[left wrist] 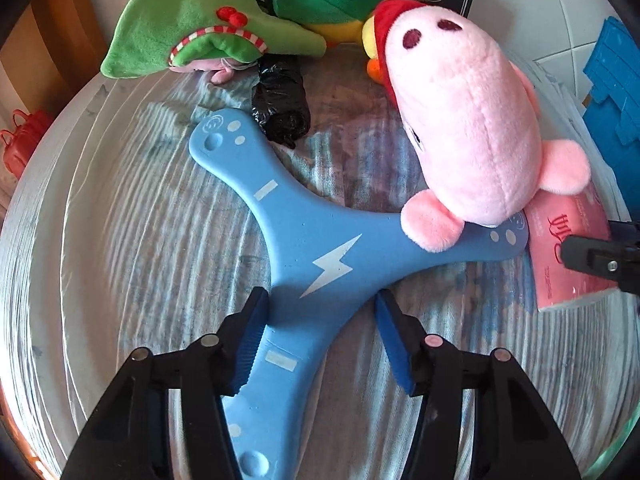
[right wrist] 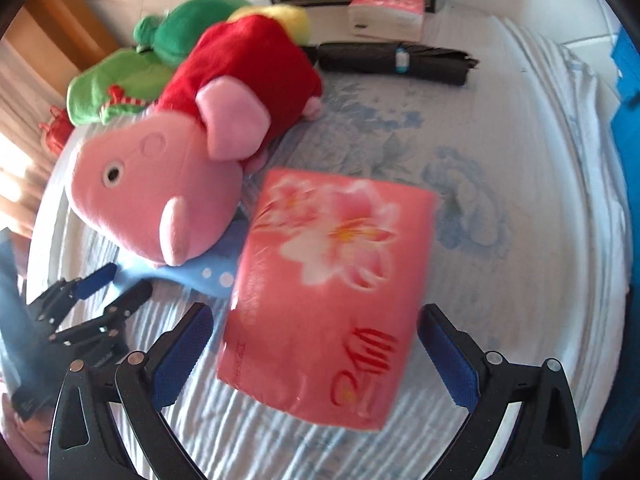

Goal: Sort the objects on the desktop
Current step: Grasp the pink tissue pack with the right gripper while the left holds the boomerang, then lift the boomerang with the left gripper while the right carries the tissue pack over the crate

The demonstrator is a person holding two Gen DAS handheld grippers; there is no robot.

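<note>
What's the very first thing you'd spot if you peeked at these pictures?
The big pink pig plush in a red dress, lying with its head on one arm of the blue three-armed boomerang. Next, the pink flowered tissue pack right of the pig, between the open right gripper pads.

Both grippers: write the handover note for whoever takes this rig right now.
Left gripper: open, fingers astride one arm of the blue boomerang, no grip.
Right gripper: open, fingers either side of the pink tissue pack, not pressing.
Pink pig plush lies across the boomerang's far arm.
Green plush toys, black rolls and a second tissue pack sit at the back.
Done: nothing visibly sorted.
Left: everything.
</note>
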